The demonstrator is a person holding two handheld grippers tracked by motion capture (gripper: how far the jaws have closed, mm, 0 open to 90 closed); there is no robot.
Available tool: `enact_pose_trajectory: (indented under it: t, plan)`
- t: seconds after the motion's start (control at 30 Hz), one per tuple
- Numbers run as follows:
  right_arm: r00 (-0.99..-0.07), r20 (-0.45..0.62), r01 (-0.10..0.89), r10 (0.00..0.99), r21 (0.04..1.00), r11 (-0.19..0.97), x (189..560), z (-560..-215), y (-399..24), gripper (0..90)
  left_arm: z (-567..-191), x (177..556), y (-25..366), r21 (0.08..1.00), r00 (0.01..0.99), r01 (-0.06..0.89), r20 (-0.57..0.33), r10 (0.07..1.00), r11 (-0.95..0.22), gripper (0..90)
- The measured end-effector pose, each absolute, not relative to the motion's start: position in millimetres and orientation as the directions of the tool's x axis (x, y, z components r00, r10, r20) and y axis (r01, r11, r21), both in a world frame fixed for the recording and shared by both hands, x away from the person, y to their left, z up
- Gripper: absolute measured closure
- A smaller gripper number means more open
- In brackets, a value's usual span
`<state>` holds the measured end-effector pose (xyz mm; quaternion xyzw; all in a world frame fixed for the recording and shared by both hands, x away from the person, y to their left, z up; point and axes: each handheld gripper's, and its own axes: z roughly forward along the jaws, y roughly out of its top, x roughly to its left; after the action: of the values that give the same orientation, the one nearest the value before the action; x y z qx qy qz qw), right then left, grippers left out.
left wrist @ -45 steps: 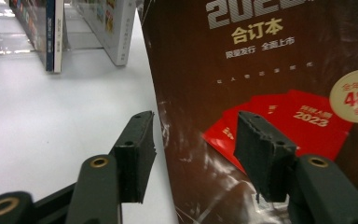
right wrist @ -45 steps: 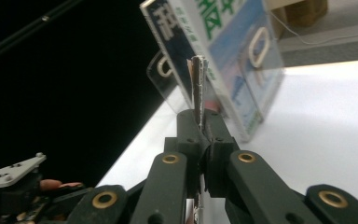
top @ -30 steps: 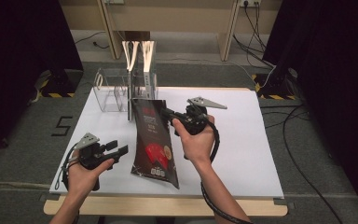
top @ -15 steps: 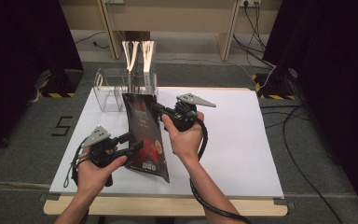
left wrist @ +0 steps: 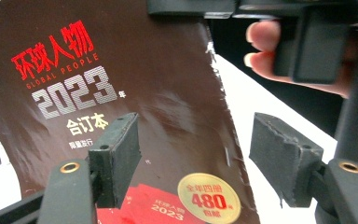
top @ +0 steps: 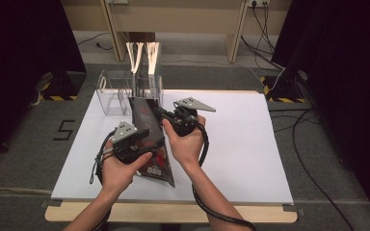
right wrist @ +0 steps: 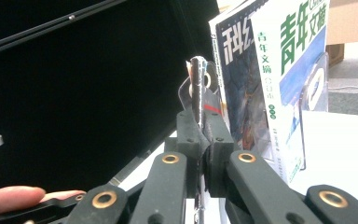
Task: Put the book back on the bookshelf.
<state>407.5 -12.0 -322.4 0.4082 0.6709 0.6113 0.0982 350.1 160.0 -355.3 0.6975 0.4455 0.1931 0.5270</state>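
We see the dark magazine (top: 149,139) tilted up off the white table (top: 250,144), its top edge at twelve o'clock against the clear rack (top: 113,94). The right gripper (top: 166,117) is clamped on its edge. The left gripper (left wrist: 191,161), at eight o'clock from the right one, has just been opening; its pads stand apart, the cover's torn edge between them, untouched.

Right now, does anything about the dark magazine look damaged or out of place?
Yes. The dark magazine has a ragged, frayed right edge, visible in the left gripper view, with white tears along it. It is also tilted: the right tool pinches its top edge beside the clear rack, while the left tool stands open over its cover.
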Motion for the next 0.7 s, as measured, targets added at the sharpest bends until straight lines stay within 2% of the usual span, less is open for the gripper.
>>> enact_pose_trajectory:
  t: [0.53,0.7]
  plan:
    - [-0.61,0.373,0.434,0.699,0.896,-0.099,410.6,-324.4,-9.3,87.2,-367.5,368.0,138.1,0.907,0.46,0.419,-0.17,0.872,-0.044,34.3]
    - [-0.598,0.405,0.458,0.691,0.881,-0.12,410.8,-325.2,-7.6,86.6,-370.5,367.3,136.5,0.909,0.45,0.414,-0.162,0.878,-0.044,36.2]
